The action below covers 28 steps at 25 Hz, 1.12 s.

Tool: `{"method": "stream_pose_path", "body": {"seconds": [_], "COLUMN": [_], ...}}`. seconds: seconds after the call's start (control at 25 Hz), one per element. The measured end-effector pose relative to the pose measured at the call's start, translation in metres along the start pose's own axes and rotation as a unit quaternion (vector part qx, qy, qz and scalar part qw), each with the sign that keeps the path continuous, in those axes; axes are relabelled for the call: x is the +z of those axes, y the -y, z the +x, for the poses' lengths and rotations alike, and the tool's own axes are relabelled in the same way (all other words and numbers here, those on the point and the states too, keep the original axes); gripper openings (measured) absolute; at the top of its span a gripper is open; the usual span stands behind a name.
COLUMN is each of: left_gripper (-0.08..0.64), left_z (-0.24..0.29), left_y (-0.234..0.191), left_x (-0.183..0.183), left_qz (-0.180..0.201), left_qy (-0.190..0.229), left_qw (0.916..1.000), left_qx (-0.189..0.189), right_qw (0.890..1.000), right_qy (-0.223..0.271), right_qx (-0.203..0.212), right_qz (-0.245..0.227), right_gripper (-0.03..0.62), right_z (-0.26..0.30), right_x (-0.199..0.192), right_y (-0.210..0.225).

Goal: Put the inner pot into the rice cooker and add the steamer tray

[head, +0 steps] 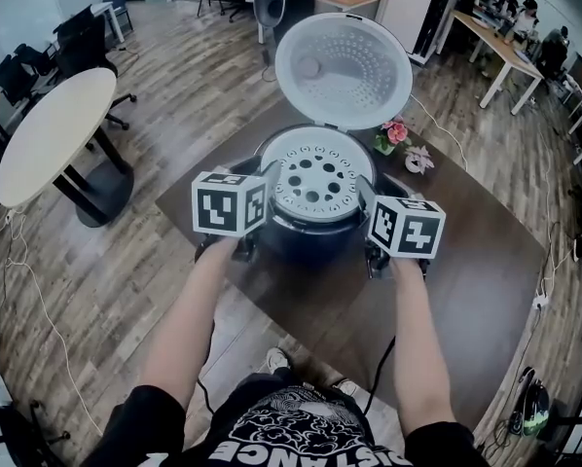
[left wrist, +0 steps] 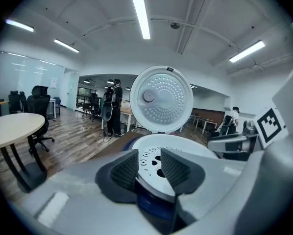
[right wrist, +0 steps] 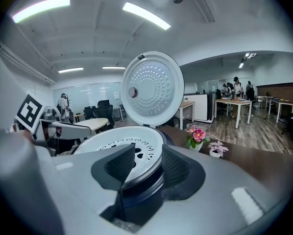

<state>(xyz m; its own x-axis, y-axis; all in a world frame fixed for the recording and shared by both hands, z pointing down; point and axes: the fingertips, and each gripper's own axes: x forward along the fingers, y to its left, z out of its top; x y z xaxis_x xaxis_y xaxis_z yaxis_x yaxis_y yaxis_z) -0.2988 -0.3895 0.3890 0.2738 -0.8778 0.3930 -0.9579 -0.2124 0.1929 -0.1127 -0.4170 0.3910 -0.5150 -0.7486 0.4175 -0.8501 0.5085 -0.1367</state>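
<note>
The dark rice cooker (head: 310, 243) stands on the brown table with its lid (head: 345, 66) swung up. A white perforated steamer tray (head: 320, 178) lies flat across its mouth, hiding whatever is inside. My left gripper (head: 260, 226) sits at the tray's left rim and my right gripper (head: 370, 226) at its right rim. In the left gripper view the tray's edge (left wrist: 178, 150) runs through the gap of the left gripper (left wrist: 150, 169), with the pads standing off it. In the right gripper view the right gripper (right wrist: 149, 163) likewise straddles the tray rim (right wrist: 122, 143) without pressing on it.
Behind the cooker to the right, a pot of pink flowers (head: 395, 134) and a smaller plant (head: 418, 159) stand on the brown table (head: 486, 280). A round white table (head: 53, 129) stands on the left. A person (left wrist: 112, 106) stands far behind.
</note>
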Motion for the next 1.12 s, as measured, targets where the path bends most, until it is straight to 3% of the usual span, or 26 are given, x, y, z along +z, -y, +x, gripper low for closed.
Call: {"method": "stream_pose_path", "body": {"seconds": [0.68, 1.12], "left_gripper": [0.135, 0.127], "left_z": [-0.014, -0.007], "left_y": [0.087, 0.185], "left_x": [0.010, -0.003], "left_qz": [0.038, 0.079], "left_qy": [0.025, 0.032], "left_qw": [0.9989, 0.9934], "left_qx": [-0.014, -0.076], "right_qw": [0.999, 0.996], "right_qy": [0.031, 0.065], "right_qx": [-0.006, -0.057], "right_qz": [-0.021, -0.012], "right_gripper": [0.158, 0.087], "right_z": [-0.077, -0.161], "right_x": [0.004, -0.014], "right_y": [0.039, 0.104]}}
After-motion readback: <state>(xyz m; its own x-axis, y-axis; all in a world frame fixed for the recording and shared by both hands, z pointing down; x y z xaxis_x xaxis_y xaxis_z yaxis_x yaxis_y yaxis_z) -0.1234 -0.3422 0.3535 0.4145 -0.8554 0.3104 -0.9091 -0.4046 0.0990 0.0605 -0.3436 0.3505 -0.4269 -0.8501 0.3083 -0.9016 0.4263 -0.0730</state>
